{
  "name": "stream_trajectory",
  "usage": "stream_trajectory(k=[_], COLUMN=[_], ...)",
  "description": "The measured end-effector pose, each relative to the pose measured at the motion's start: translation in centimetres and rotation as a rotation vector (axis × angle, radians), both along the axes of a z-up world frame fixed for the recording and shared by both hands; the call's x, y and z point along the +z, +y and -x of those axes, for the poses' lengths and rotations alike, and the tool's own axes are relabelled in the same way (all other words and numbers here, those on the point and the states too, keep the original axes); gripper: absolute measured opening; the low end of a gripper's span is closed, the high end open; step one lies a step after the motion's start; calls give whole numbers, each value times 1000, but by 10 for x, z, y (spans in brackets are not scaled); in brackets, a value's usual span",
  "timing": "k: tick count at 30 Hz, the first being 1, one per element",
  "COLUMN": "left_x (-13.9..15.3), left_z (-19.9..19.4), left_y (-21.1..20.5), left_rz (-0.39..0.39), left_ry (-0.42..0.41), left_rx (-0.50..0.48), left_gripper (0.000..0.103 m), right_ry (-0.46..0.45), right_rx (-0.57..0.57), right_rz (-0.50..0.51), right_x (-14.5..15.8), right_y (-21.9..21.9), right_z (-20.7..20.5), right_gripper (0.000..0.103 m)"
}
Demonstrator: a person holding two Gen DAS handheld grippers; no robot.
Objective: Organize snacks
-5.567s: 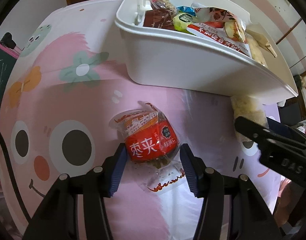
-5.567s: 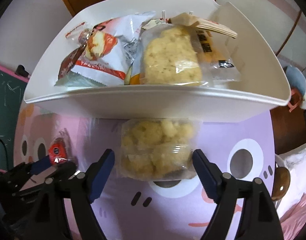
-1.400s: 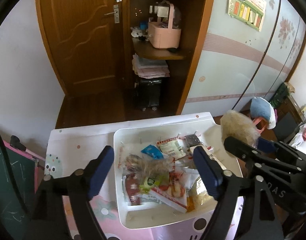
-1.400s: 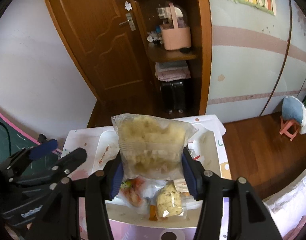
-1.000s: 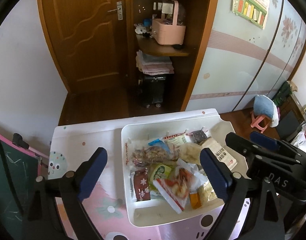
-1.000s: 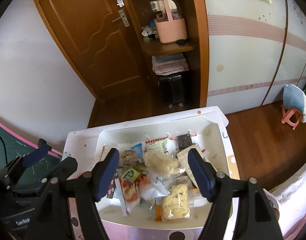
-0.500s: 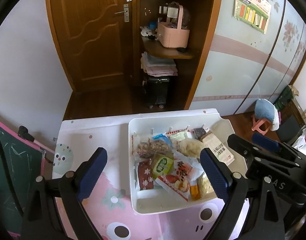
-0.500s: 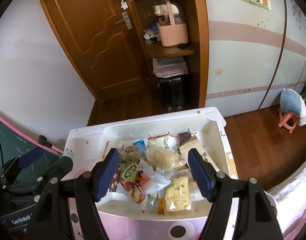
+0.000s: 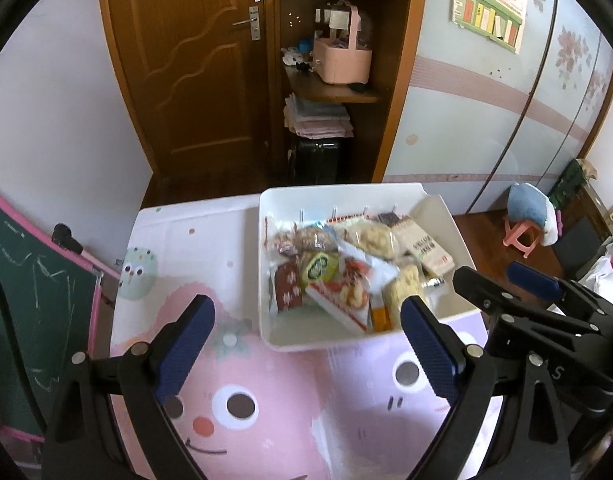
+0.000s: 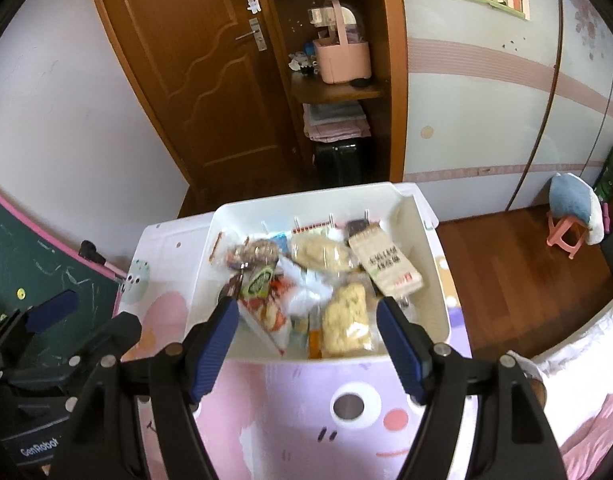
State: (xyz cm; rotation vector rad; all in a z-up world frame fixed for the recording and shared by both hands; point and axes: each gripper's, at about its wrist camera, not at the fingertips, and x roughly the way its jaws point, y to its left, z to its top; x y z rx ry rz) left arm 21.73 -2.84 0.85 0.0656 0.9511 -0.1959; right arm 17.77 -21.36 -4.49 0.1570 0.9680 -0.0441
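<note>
A white bin [image 9: 266, 320] stands on the pink cartoon tablecloth [image 9: 266, 420] and holds several wrapped snacks, among them a red-and-white packet [image 9: 346, 292], a green one [image 9: 320, 266] and a puffed-rice pack [image 10: 346, 320]. The bin also shows in the right wrist view [image 10: 202, 272]. My left gripper [image 9: 306, 344] is open and empty, held above the cloth in front of the bin. My right gripper [image 10: 310, 344] is open and empty, above the bin's near wall; it shows at the right of the left wrist view [image 9: 506, 284].
A green chalkboard [image 9: 30, 300] leans at the table's left. Behind the table are a wooden door [image 9: 194, 60], shelves with a pink basket [image 9: 342, 60], a wardrobe wall, and a small pink stool [image 10: 566, 236] on the wooden floor.
Both grippers let their snacks go into the bin and opened. Since then both have drawn back toward me and away from the bin, so more tablecloth shows.
</note>
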Motion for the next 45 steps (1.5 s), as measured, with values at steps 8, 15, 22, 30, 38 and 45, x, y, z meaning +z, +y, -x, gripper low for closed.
stream_trajectory(k=[8, 15, 22, 30, 38, 45], left_x=[11, 21, 31, 40, 48, 49], left_z=[64, 120, 163, 190, 198, 201], left_y=[0, 6, 12, 18, 23, 24], left_rz=[-11, 2, 7, 16, -3, -27], left_ry=[0, 15, 13, 5, -18, -25], left_rx=[-9, 9, 41, 57, 74, 77], left_gripper=[94, 94, 94, 94, 94, 94], right_ry=[4, 22, 3, -31, -49, -48], right_rx=[11, 12, 14, 13, 14, 12], right_rz=[0, 8, 21, 57, 73, 67], right_x=[8, 23, 40, 56, 61, 61], right_y=[3, 6, 10, 18, 25, 29], right_z=[64, 122, 158, 185, 193, 196], right_gripper=[72, 72, 72, 72, 72, 72])
